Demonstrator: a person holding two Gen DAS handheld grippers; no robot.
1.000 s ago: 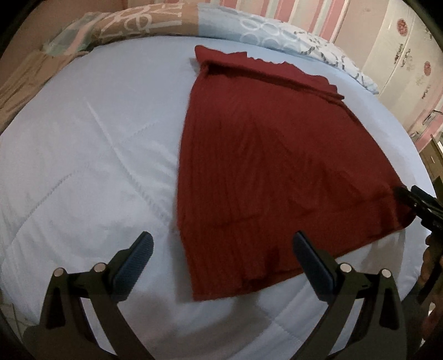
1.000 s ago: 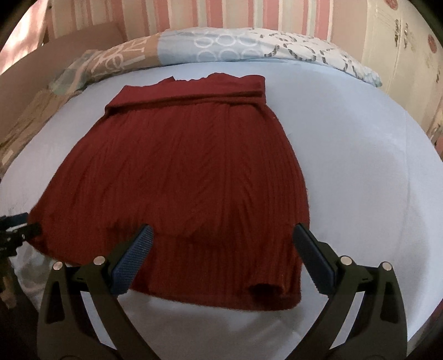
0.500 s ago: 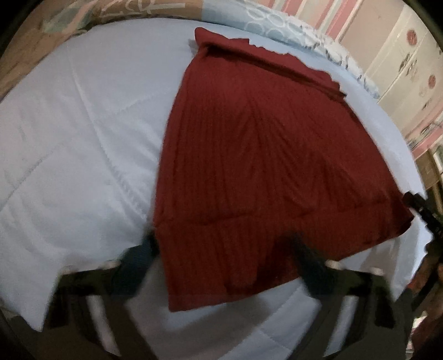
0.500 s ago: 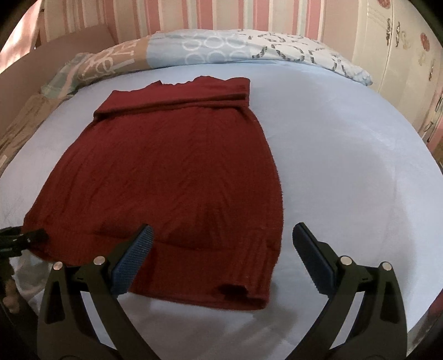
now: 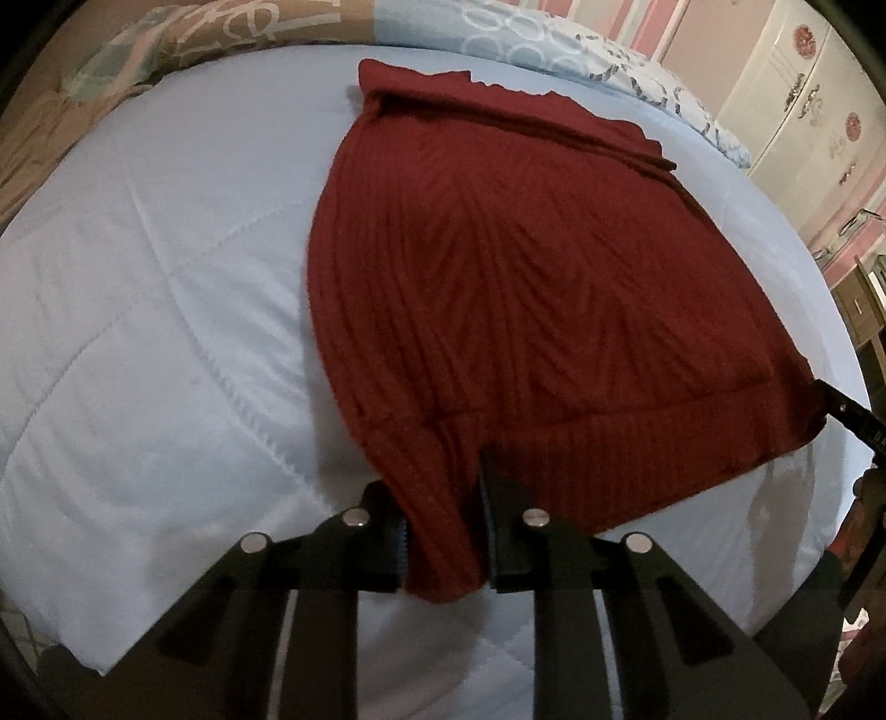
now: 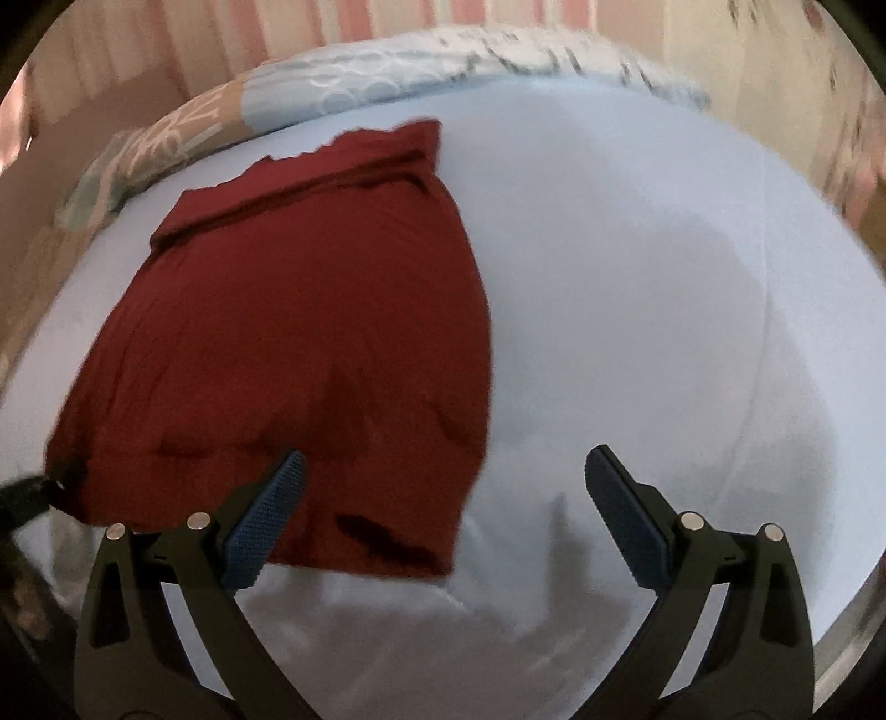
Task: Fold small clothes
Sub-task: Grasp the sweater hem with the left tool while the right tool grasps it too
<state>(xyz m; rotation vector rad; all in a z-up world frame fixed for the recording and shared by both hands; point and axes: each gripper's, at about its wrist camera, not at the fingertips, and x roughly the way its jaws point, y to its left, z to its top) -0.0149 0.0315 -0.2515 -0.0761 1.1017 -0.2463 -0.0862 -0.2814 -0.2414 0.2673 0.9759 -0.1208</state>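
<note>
While the red sweater (image 5: 531,288) lies flat on the bed (image 5: 166,310) — left gripper (image 5: 443,531) closing on its hem, right gripper (image 6: 443,515) agape.

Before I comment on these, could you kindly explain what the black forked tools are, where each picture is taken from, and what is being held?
They are two hand-held grippers; a person carries one in each hand, and a camera on each looks along its jaws. In the left view, the left gripper is closing its jaws on the near hem of a dark red knitted garment, which lies flat on a pale blue bedspread. In the right view, the right gripper stands open and empty over the other hem corner. Patterned pillows lie behind.
</note>
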